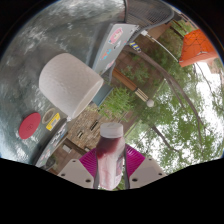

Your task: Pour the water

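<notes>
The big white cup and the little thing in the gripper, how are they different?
The white cup is far bigger and pale; the small cup is narrow and brownish-grey. The white cup rests on the table, beyond the gripper, whose fingers clamp the small cup. Both are roundish containers.

This is an outdoor spot, a garden or patio beside a building. Trees (165, 110) with green leaves fill much of the view, and low green plants (118, 100) grow nearby. A grey stone-like desk (30, 60) carries a white cup (70, 82) and a red disc (30, 125). An orange object (200, 47) shows beyond the branches.
</notes>
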